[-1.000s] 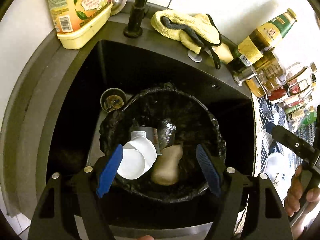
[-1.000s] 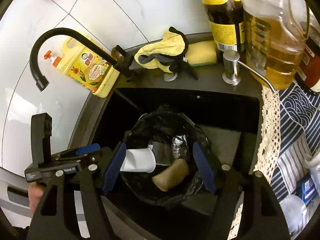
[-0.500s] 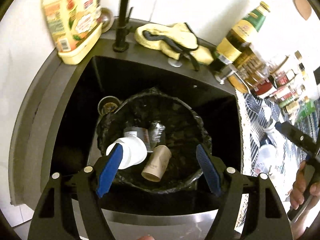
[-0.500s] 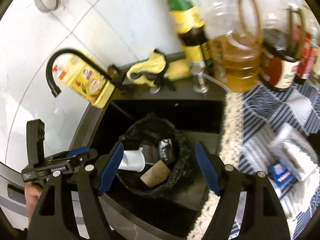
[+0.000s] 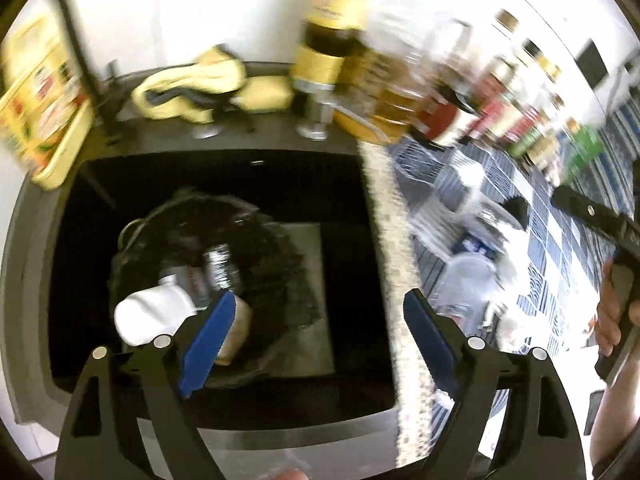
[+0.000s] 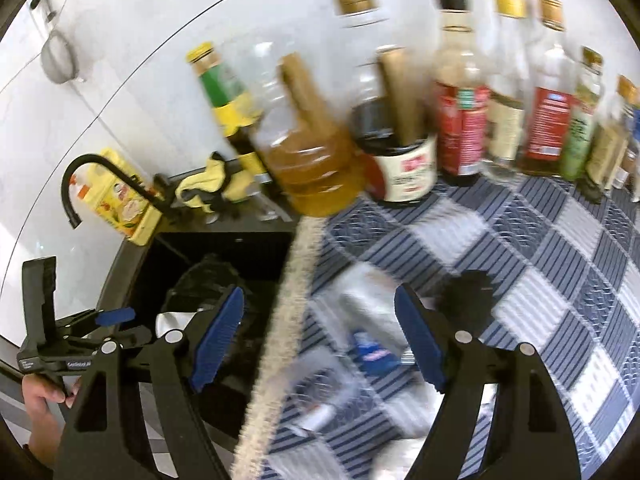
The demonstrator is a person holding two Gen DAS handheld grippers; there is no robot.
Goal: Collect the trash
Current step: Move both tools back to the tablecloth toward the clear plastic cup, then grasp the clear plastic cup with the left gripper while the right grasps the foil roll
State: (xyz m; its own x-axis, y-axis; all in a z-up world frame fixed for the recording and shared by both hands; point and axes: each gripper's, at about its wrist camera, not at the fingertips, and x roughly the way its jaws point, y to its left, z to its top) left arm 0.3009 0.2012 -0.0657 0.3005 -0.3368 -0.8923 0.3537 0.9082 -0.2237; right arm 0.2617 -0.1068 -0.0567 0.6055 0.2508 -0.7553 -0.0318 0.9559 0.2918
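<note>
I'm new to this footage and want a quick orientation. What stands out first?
A black bin bag sits in the dark sink, holding a white paper cup and other trash. A row of sauce bottles lines the wall above the blue patterned cloth. Both grippers are open and empty.

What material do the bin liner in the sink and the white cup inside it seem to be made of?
Bin liner: thin black plastic film, probably; it is crinkled and glossy with small highlights. White cup: paper or plastic, matte and smooth; motion blur leaves this open.
</note>
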